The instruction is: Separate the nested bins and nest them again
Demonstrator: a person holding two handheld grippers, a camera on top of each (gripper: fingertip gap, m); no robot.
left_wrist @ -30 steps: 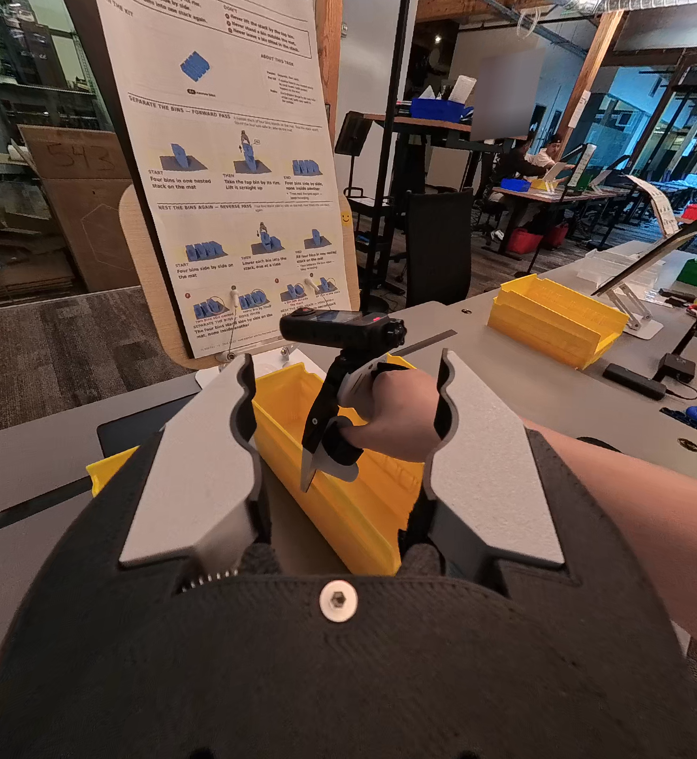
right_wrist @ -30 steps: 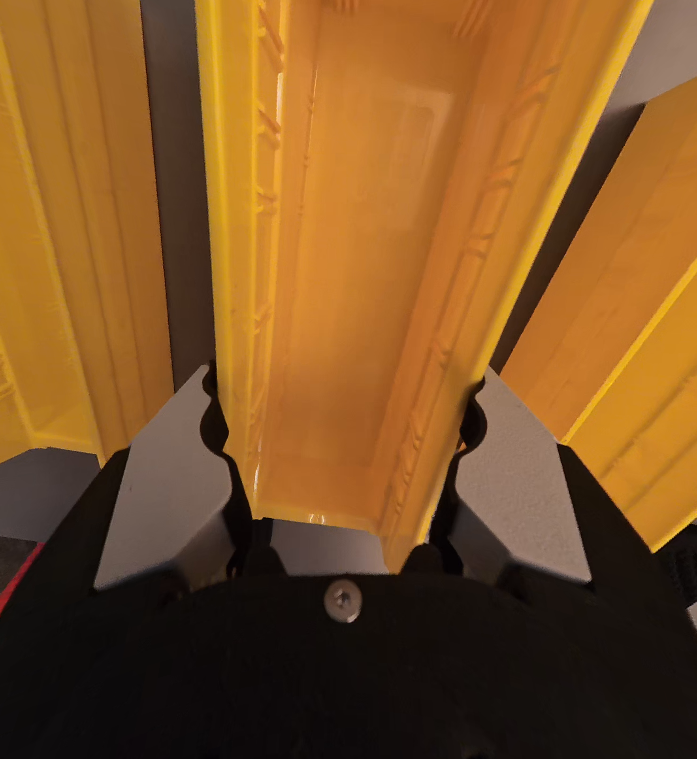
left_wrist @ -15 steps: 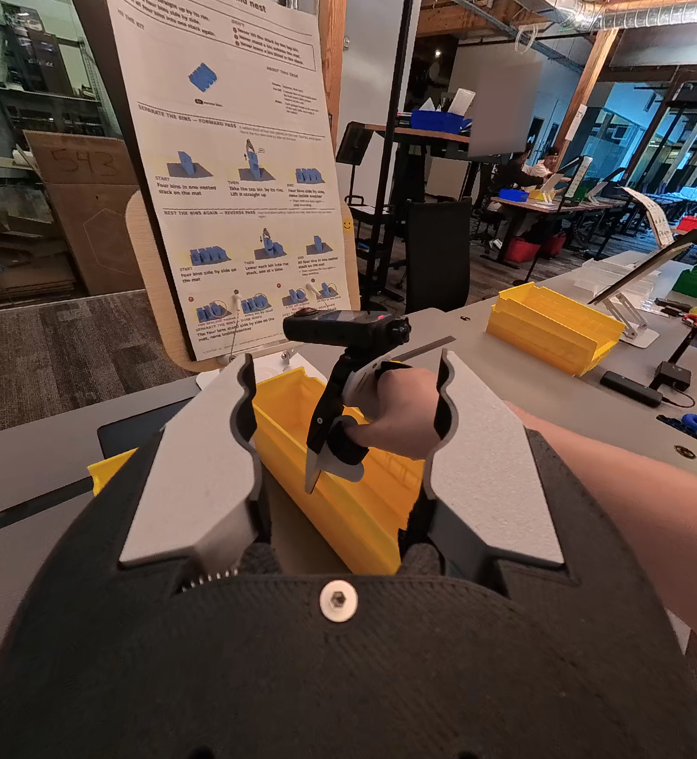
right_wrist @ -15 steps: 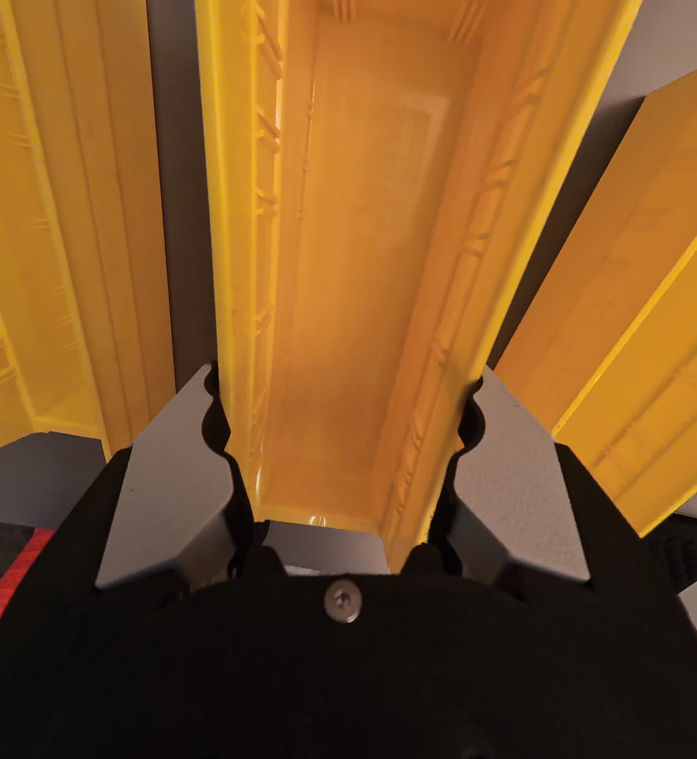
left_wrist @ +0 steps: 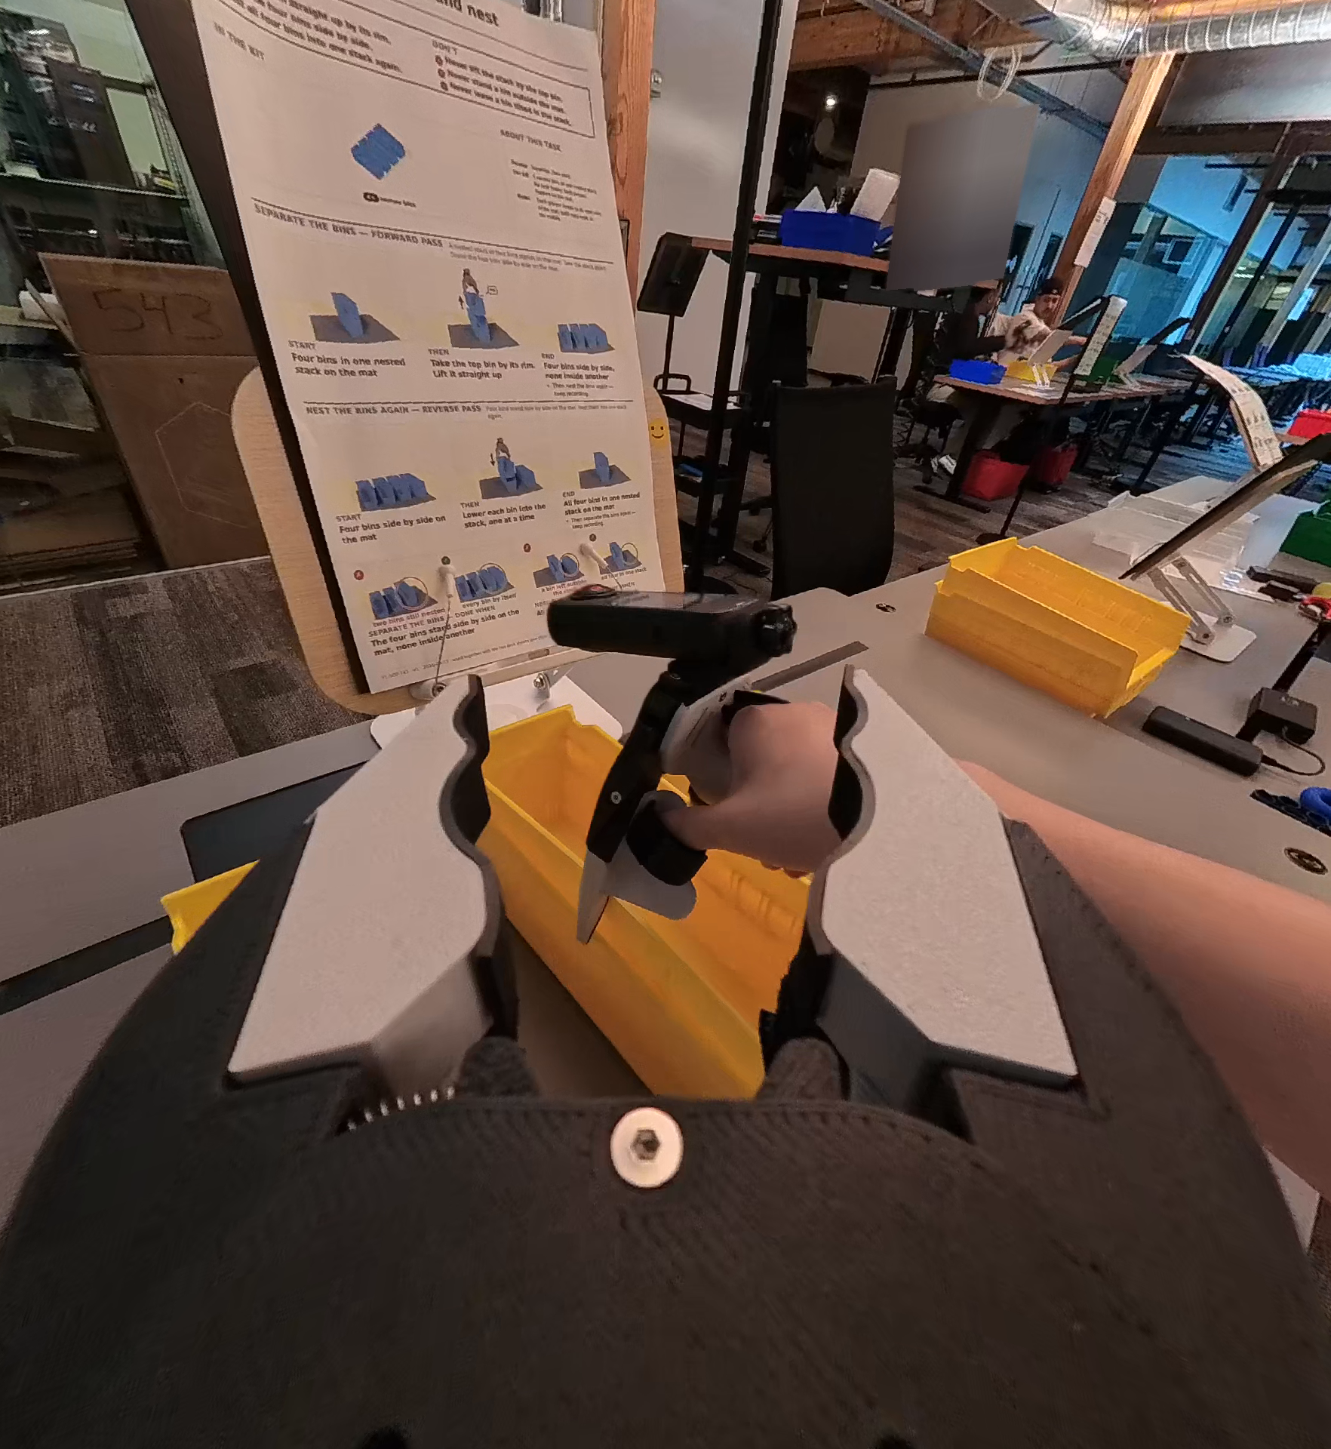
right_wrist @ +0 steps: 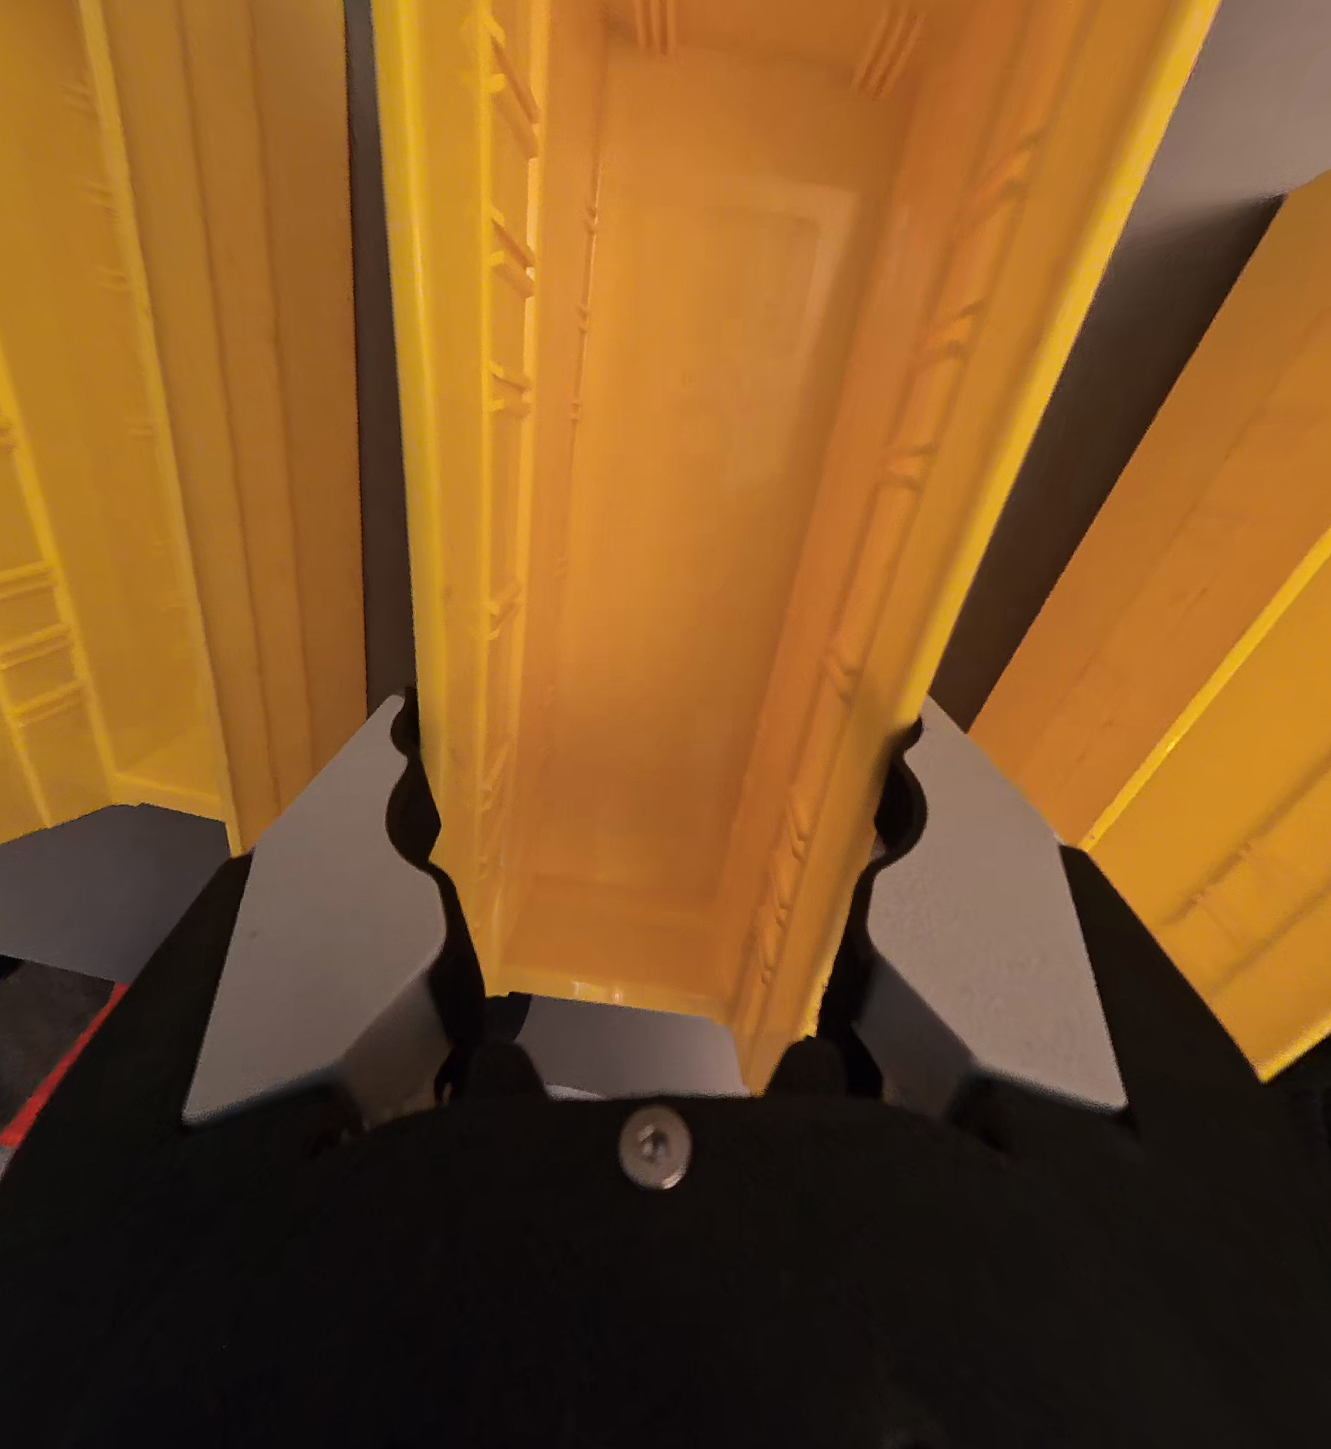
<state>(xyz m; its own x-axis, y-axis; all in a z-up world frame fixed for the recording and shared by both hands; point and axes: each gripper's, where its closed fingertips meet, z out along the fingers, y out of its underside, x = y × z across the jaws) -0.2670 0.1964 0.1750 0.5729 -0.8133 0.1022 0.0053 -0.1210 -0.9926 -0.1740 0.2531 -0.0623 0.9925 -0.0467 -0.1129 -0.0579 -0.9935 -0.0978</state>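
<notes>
Yellow plastic fills the right wrist view: the right gripper [right_wrist: 658,792] pinches the middle bin [right_wrist: 694,470] across its width, both pads tight on its long outer walls, with a strip of grey table [right_wrist: 355,392] between it and the bin on the left [right_wrist: 98,392], and a wider wedge before the bin on the right [right_wrist: 1195,588]. The left gripper [left_wrist: 658,772] hangs spread above the table, bare, aimed at that held bin [left_wrist: 647,941] and the hand [left_wrist: 764,792] working the other tool. Since a second ago the gaps beside the held bin have widened slightly, while the grip looks unchanged.
</notes>
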